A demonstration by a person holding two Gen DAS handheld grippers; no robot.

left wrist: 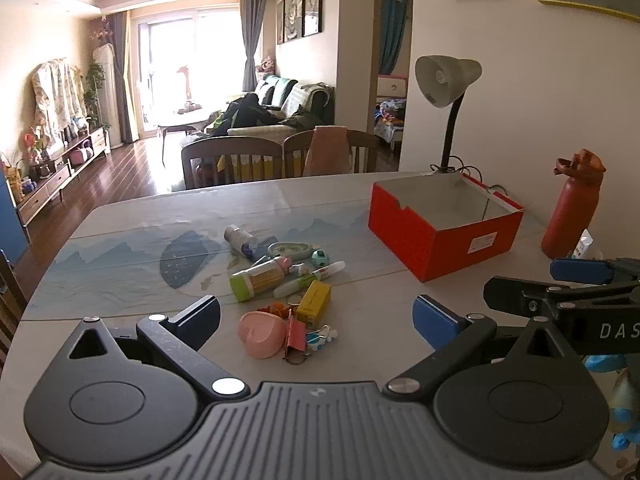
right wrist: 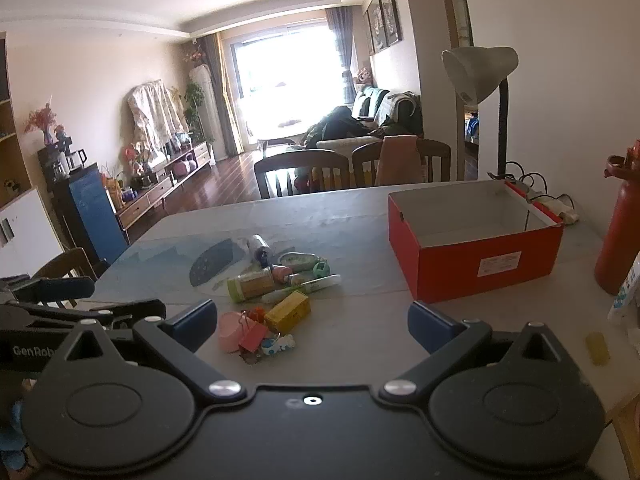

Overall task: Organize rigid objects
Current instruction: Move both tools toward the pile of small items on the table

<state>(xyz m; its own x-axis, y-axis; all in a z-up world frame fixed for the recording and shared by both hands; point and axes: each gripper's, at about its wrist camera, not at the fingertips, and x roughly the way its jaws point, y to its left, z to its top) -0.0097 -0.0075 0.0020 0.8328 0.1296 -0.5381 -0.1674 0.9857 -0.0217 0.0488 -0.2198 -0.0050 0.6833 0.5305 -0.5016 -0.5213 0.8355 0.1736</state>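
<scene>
Left wrist view: the left tongs (left wrist: 316, 318) are spread wide with nothing between the blue pads, and they hang over the near edge of the table (left wrist: 120, 280). The right tongs (right wrist: 312, 324) are wide too and hold nothing (you can see them poking in at the right side of the left view).

Just past the tongs lies a little heap of small things. Nearest is a pink cup (left wrist: 262, 334) on its side, touching a pink clip (left wrist: 296, 336) and a small blue and white toy (left wrist: 322, 336). Next comes a yellow box (left wrist: 314, 302). Behind it lies a green-capped jar (left wrist: 256, 280) on its side, with a white pen (left wrist: 308, 280) beside it. Farther back are a small green ball (left wrist: 320, 257), a pale oval case (left wrist: 290, 250) and a small bottle (left wrist: 240, 238) tipped over.

Off to the right, well apart from the heap, sits an open red box (left wrist: 440, 236); what shows of its inside is bare. A red bottle (left wrist: 572, 208) stands right of it. A desk lamp (left wrist: 444, 80) stands behind the box.
</scene>
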